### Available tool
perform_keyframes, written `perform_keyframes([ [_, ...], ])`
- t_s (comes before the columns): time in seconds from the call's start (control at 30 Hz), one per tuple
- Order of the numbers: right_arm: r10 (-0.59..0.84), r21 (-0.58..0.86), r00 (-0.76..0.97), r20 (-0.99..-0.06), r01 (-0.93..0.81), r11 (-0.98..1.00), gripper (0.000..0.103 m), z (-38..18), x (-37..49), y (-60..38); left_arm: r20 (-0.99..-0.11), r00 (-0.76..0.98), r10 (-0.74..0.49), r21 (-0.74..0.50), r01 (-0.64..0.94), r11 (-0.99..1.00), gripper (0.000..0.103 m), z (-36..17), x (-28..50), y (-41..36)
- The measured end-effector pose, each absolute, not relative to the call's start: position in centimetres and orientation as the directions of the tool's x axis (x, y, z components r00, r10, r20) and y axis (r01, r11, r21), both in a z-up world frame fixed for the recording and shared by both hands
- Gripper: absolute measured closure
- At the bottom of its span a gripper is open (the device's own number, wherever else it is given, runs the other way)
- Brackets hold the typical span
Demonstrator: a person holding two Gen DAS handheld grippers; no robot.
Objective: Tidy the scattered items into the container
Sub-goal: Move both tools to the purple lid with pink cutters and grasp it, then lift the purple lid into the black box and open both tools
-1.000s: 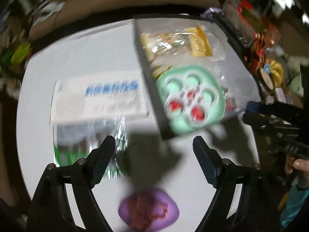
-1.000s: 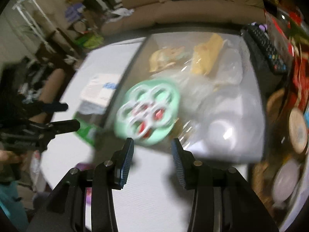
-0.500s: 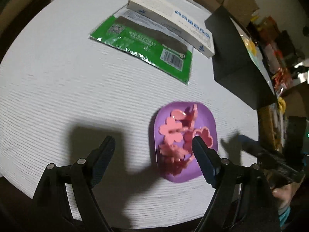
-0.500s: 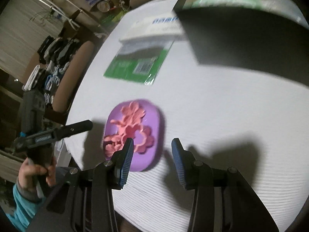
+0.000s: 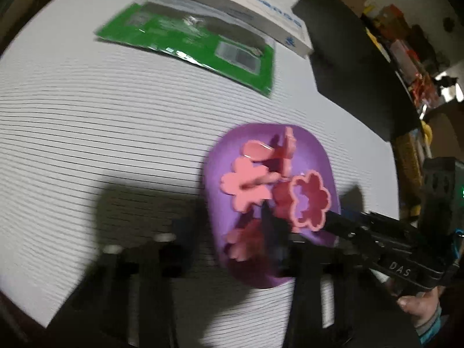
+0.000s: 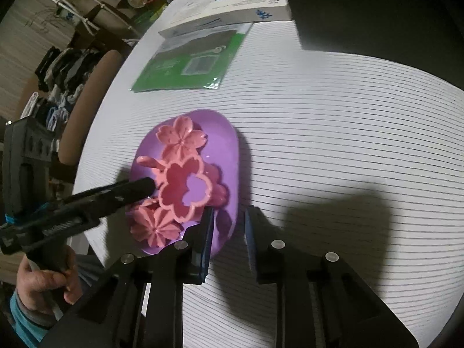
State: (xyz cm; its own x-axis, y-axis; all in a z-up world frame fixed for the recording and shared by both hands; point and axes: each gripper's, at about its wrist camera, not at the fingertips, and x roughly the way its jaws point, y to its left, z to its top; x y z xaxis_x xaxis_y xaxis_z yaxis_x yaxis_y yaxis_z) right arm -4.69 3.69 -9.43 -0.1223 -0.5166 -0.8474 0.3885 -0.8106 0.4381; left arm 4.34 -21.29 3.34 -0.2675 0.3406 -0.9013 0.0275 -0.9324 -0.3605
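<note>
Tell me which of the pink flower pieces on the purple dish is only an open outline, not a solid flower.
The hollow cutter in the middle of the purple dish: the purple shows through its centre. The flower behind it and the flower in front are solid and ribbed.

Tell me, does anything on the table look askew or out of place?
Yes: the pink flower cutters lie in a jumbled, overlapping heap on the purple dish, one tipped on edge. The green packet sits partly under the white box.

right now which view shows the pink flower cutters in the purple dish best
The right wrist view: the pink flower cutters are sharp there, petal ridges and the open outline cutter clear in the purple dish. In the left wrist view the cutters are blurred and a dark finger covers the nearest.
</note>
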Motion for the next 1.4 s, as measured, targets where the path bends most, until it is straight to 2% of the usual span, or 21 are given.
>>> perform_keyframes([
  [0.13, -0.448, 0.346, -0.162, -0.879, 0.431, -0.833, 0.081, -8.9, -4.6, 2.6, -0.915, -0.251, 0.317, -0.331, 0.017, -0.943, 0.083, 3.6, 4.0, -21.0],
  [0.3, -0.491, 0.394, -0.144, -0.859, 0.427, -0.814, 0.081, -7.0, -5.2, 3.2, -0.921, -0.223, 0.319, -0.332, 0.021, -0.943, 0.083, 5.2, 3.1, -21.1],
  [0.5, -0.509, 0.394, -0.181, -0.842, 0.438, -0.808, 0.081, -1.9, -7.5, 4.7, -0.929, -0.224, 0.295, -0.294, -0.038, -0.955, 0.083, 10.4, -0.1, -18.7],
  [0.73, -0.541, 0.437, -0.208, -0.815, 0.393, -0.809, 0.081, 3.9, -13.3, 9.3, -0.932, -0.21, 0.297, -0.278, -0.114, -0.954, 0.083, 16.9, -8.1, -12.7],
  [0.97, -0.475, 0.378, -0.249, -0.844, 0.35, -0.857, 0.081, 8.1, -21.6, 13.3, -0.936, -0.14, 0.323, -0.302, -0.149, -0.941, 0.082, 18.5, -17.7, -6.0],
  [1.1, -0.433, 0.351, -0.229, -0.872, 0.326, -0.878, 0.081, 7.7, -27.2, 14.4, -0.945, -0.11, 0.309, -0.292, -0.147, -0.945, 0.082, 17.7, -22.7, -3.5],
  [1.4, -0.414, 0.368, -0.164, -0.895, 0.249, -0.896, 0.081, 2.9, -36.2, 17.5, -0.976, -0.056, 0.21, -0.197, -0.184, -0.963, 0.081, 14.5, -31.7, 2.3],
])
